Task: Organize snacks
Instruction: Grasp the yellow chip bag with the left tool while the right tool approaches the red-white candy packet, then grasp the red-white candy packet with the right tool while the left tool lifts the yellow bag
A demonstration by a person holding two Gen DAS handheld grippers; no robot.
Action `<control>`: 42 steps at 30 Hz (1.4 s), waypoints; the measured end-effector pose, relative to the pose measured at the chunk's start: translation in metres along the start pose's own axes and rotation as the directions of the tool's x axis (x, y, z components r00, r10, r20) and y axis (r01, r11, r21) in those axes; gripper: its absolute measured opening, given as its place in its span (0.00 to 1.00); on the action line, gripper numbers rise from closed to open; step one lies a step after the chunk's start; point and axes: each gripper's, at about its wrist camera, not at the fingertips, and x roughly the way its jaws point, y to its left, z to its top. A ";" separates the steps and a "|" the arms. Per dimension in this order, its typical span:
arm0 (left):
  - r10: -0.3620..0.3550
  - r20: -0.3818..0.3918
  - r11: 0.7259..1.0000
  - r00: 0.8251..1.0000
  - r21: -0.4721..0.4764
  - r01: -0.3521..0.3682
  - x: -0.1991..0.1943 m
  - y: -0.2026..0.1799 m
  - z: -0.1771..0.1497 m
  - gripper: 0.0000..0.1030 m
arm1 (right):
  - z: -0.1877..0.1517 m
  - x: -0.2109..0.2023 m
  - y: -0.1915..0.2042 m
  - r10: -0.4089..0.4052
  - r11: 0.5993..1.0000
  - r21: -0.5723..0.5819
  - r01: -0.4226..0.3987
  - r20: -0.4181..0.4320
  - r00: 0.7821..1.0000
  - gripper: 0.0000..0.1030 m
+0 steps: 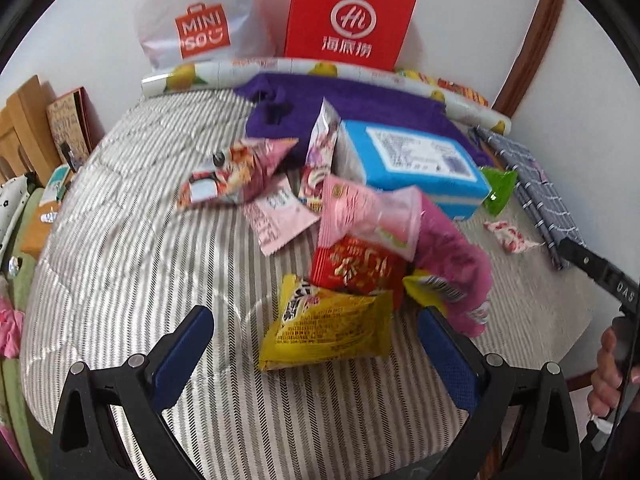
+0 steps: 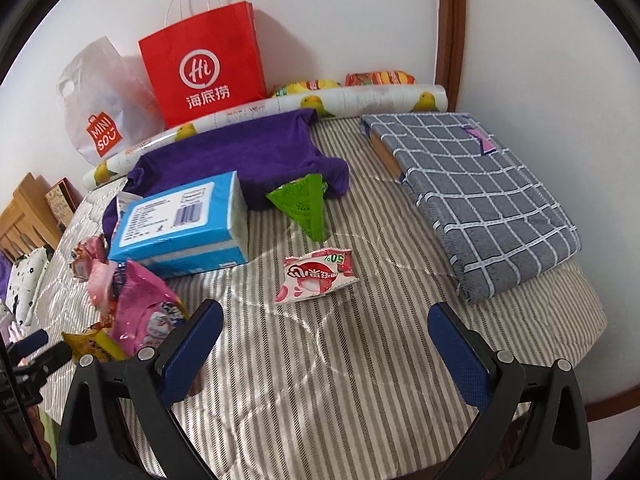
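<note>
Left gripper (image 1: 316,344) jaws spread, nothing held — yellow snack packet (image 1: 326,330) lies between the fingers on the striped bedcover (image 1: 140,240), at the front of a snack pile with a red packet (image 1: 360,268) and blue tissue pack (image 1: 412,164) behind. Right gripper (image 2: 324,340) also released, empty — red-white candy wrapper (image 2: 316,276) lies alone just ahead, green packet (image 2: 306,204) beyond it by the purple cloth (image 2: 232,152)

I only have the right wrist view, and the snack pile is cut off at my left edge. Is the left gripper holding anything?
Observer: No. The left gripper is open and holds nothing; a yellow packet lies just ahead, between its fingers.
Operator: What sits behind that packet?
Observer: A red packet, partly under a pale pink wrapper.
</note>
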 end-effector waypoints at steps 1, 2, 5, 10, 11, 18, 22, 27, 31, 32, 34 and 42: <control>-0.003 -0.008 1.000 1.000 0.001 0.003 0.004 0.000 -0.001 0.99 | 0.000 0.003 0.000 0.002 1.000 0.000 -0.002 -0.001 1.000 0.98; -0.005 -0.017 1.000 1.000 0.002 0.005 0.008 0.000 -0.002 0.99 | 0.000 0.006 -0.001 0.004 1.000 0.000 -0.004 -0.003 1.000 0.98; -0.013 -0.035 1.000 0.999 0.009 0.013 0.017 0.000 -0.005 0.89 | 0.000 0.013 0.000 0.007 1.000 -0.003 -0.007 -0.009 1.000 0.98; -0.052 -0.038 0.999 0.998 0.014 0.053 0.025 0.001 -0.008 0.63 | 0.000 0.027 -0.002 0.012 1.000 -0.010 -0.012 -0.019 1.000 0.98; -0.061 -0.032 0.998 0.998 0.010 0.062 0.025 0.002 -0.007 0.61 | 0.001 0.030 -0.002 0.010 1.000 -0.012 -0.011 -0.023 1.000 0.98; -0.047 -0.024 0.999 0.999 0.020 0.048 0.024 0.012 -0.001 0.57 | 0.014 0.055 -0.001 0.005 1.000 -0.023 -0.006 -0.045 0.999 0.97; -0.066 -0.032 0.998 0.997 -0.006 0.065 0.026 0.019 0.003 0.57 | 0.024 0.073 -0.001 0.010 1.000 -0.024 -0.012 -0.065 0.998 0.91; -0.071 -0.032 0.997 0.997 -0.014 0.071 0.028 0.021 0.005 0.57 | 0.024 0.091 0.003 0.024 0.998 -0.054 -0.031 -0.119 0.993 0.80; -0.075 -0.032 0.997 0.997 -0.012 0.074 0.030 0.020 0.005 0.57 | 0.014 0.099 0.003 0.033 0.996 -0.075 -0.045 -0.154 0.988 0.68; -0.075 -0.033 0.997 0.997 -0.012 0.074 0.030 0.020 0.006 0.57 | 0.011 0.099 0.003 0.026 0.996 -0.084 -0.039 -0.146 0.989 0.67; -0.074 -0.034 0.997 0.997 -0.013 0.074 0.029 0.021 0.006 0.57 | 0.009 0.095 0.004 0.017 0.995 -0.099 -0.029 -0.115 0.993 0.62; -0.074 -0.023 0.997 0.997 -0.019 0.073 0.018 0.025 0.006 0.57 | 0.005 0.088 -0.001 0.037 0.995 -0.092 -0.047 -0.103 0.994 0.33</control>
